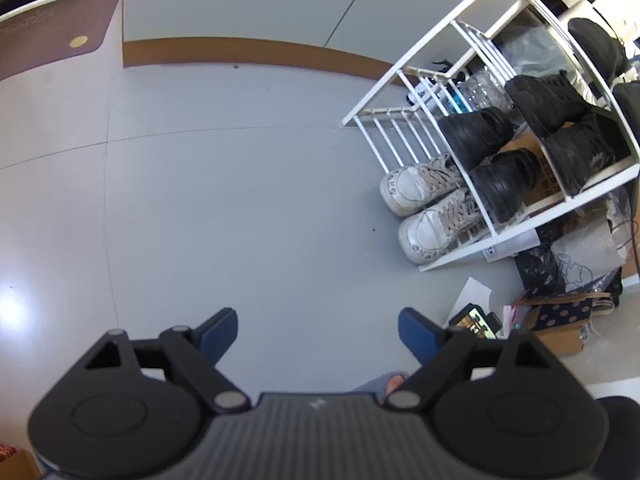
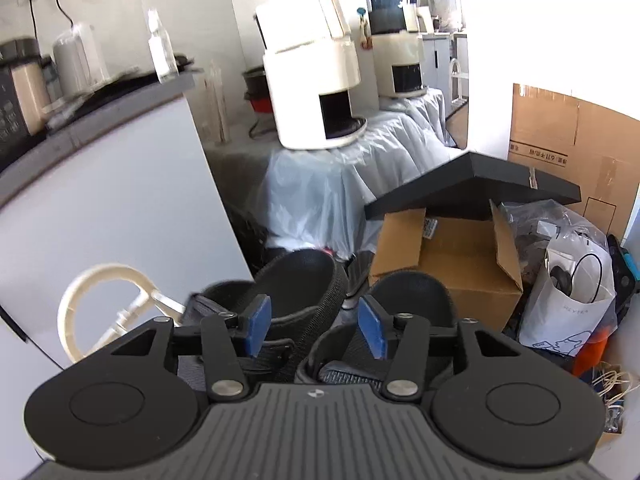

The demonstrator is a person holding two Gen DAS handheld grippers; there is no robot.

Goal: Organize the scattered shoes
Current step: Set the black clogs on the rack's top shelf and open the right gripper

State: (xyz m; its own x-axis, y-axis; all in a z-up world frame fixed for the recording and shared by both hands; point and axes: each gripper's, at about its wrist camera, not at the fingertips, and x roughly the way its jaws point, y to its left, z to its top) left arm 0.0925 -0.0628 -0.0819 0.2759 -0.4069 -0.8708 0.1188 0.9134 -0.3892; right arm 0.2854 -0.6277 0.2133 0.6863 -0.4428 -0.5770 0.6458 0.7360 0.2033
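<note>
Bare floor (image 1: 240,200) lies open left of the rack (image 1: 472,240). Boots (image 2: 304,280), a box (image 2: 448,256) and bags (image 2: 568,304) crowd the right gripper (image 2: 316,330).

Lived-in home, entry or storage corner. Evidence: white shoe rack (image 1: 496,152) at right of frame, loaded with black boots (image 1: 480,130) and white sneakers (image 1: 420,184); cream countertop appliances (image 2: 316,92) on plastic-draped table, upper centre; cardboard boxes (image 2: 448,256) and shopping bags (image 2: 568,300) at right.

The floor (image 1: 240,184) looks smooth and faintly glossy, with a bright glare at the lower left of the frame. The shoe rack (image 1: 496,236) is white painted bars, holding matt black boots (image 1: 476,132) and scuffed white sneakers (image 1: 412,186). In the right wrist view, the box (image 2: 460,256) at centre right is plain brown cardboard beside crinkled clear plastic sheeting (image 2: 320,184).
</note>
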